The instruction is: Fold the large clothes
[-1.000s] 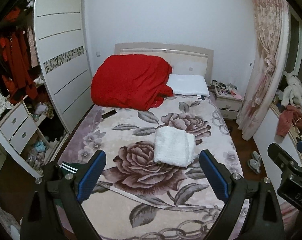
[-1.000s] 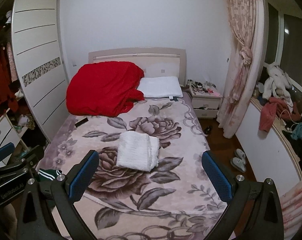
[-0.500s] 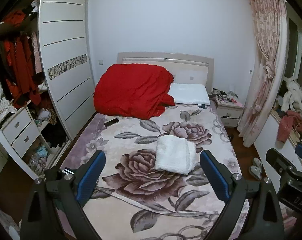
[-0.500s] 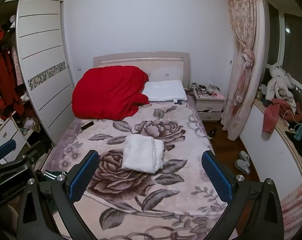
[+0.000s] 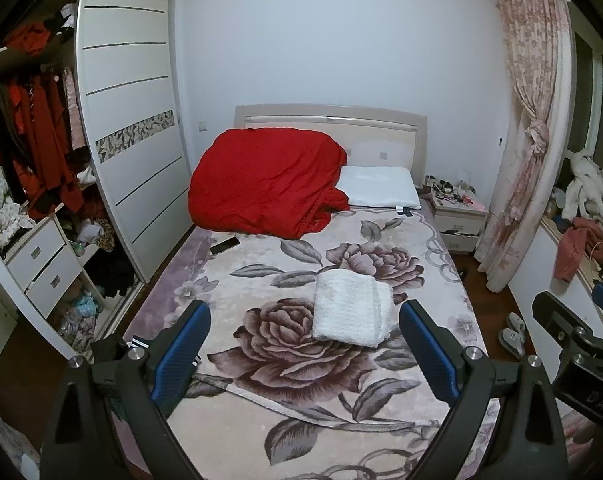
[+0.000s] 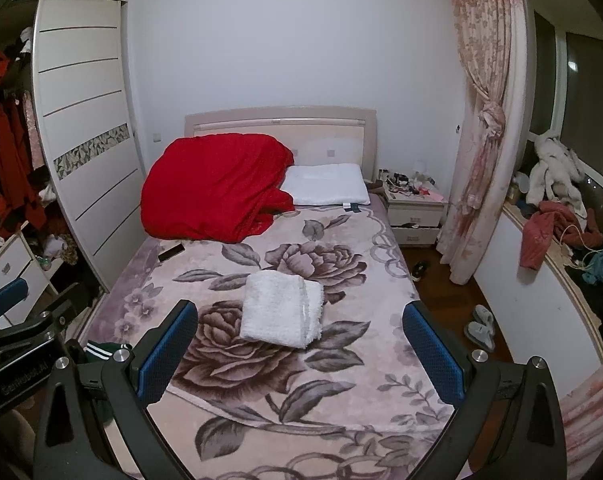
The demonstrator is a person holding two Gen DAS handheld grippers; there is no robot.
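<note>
Ahead of both tongs spreads the bed (image 5: 261, 432) under its rose-patterned blanket (image 6: 341, 392). Farther beyond them a red quilt (image 5: 265, 184) is heaped against the headboard. The folded white garment (image 5: 351, 308) lies mid-bed, just past the fingertips. Left tongs (image 5: 305, 350) and right tongs (image 6: 301, 352) both gape wide, holding nothing.

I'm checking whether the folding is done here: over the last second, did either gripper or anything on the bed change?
Both cameras tilted or drew back a little: the bed sits lower in both views, with more wall above. The left gripper and right gripper stayed open and empty; nothing was gripped or released. The folded white garment, red quilt and pillow lie where they were on the floral blanket.
</note>
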